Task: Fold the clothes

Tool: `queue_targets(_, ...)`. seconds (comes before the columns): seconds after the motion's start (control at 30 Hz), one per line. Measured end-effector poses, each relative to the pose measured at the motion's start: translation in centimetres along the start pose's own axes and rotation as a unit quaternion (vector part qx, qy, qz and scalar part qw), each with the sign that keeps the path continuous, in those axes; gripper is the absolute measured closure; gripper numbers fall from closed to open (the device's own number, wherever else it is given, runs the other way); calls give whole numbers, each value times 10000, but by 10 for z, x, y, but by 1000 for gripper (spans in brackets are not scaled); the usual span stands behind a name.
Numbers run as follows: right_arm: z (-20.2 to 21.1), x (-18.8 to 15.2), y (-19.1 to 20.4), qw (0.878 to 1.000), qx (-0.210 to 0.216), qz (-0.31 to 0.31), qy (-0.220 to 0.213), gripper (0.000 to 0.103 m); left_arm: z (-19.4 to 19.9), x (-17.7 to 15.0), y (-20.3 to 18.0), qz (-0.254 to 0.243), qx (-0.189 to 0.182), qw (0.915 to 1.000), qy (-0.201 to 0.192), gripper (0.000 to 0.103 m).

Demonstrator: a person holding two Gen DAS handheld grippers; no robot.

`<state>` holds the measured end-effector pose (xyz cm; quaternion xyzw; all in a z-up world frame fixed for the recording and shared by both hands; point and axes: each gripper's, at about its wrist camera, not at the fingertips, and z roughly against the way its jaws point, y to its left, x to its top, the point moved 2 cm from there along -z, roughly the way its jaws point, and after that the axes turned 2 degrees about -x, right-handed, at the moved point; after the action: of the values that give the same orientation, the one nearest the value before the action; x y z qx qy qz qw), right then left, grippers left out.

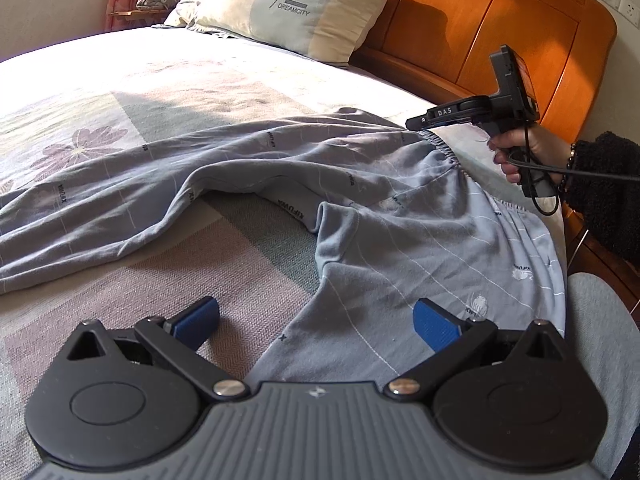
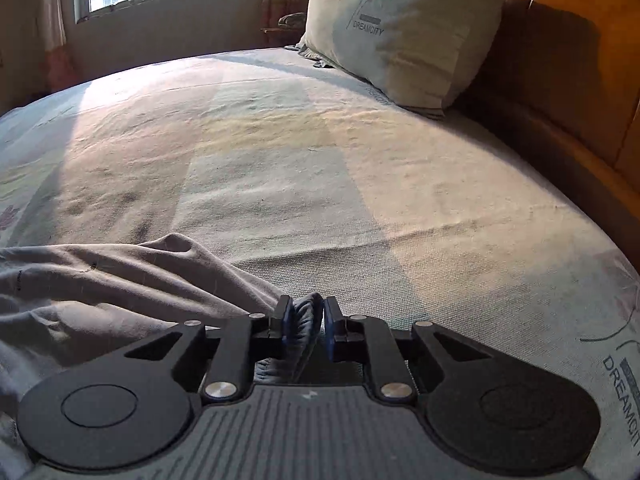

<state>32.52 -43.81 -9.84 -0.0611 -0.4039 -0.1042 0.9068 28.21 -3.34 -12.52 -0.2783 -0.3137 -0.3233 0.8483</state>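
Right wrist view: right tongs (image 2: 306, 320) pinch trousers' (image 2: 120, 280) waistband.

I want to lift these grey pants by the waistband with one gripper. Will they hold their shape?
Probably not. The pants lie creased and draped on the bed, so they look floppy. The waistband bunches between the right gripper pads, so it probably compresses easily. The legs would likely dangle.

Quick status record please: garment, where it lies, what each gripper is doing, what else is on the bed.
garment: grey-blue trousers, spread unfolded, legs apart
surface: bed with patterned sheet
right gripper: shut on the trousers' elastic waistband
left gripper: open, over the near trouser leg, gripping nothing
other: pillow against the wooden headboard
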Motion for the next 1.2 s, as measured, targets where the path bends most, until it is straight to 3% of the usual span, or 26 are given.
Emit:
queue_targets(0.1, 20, 8, 12, 9993, 122, 103, -345, 72, 4, 2, 2, 75, 27, 10000, -28, 1)
queue_targets(0.2, 34, 16, 48, 9942, 951, 353, -364, 71, 11, 4, 5, 109, 107, 9998, -99, 1)
queue_targets(0.33, 38, 14, 123, 9732, 2000, 1127, -138, 71, 28, 8, 15, 255, 271, 9989, -291, 1)
queue_targets(0.43, 35, 4, 172, 9575, 2404, 1590, -4, 71, 41, 10, 25, 429, 473, 9971, -424, 1)
queue_targets(0.6, 28, -11, 231, 9436, 2634, 1988, 260, 72, 60, 10, 44, 793, 819, 9919, -562, 1)
queue_targets(0.8, 47, -18, 245, 9378, 2504, 2370, 414, 72, 76, 3, 64, 1217, 1173, 9840, -566, 1)
queue_targets(0.93, 70, -10, 254, 9321, 2729, 2377, 159, 72, 85, -2, 69, 1304, 1251, 9817, -609, 1)
queue_targets(1.03, 86, -25, 281, 9094, 2815, 3063, -28, 72, 92, -5, 72, 1369, 1310, 9798, -641, 1)
queue_targets(1.2, 92, -55, 333, 8593, 2381, 4487, -602, 72, 103, -11, 78, 1477, 1407, 9765, -694, 1)
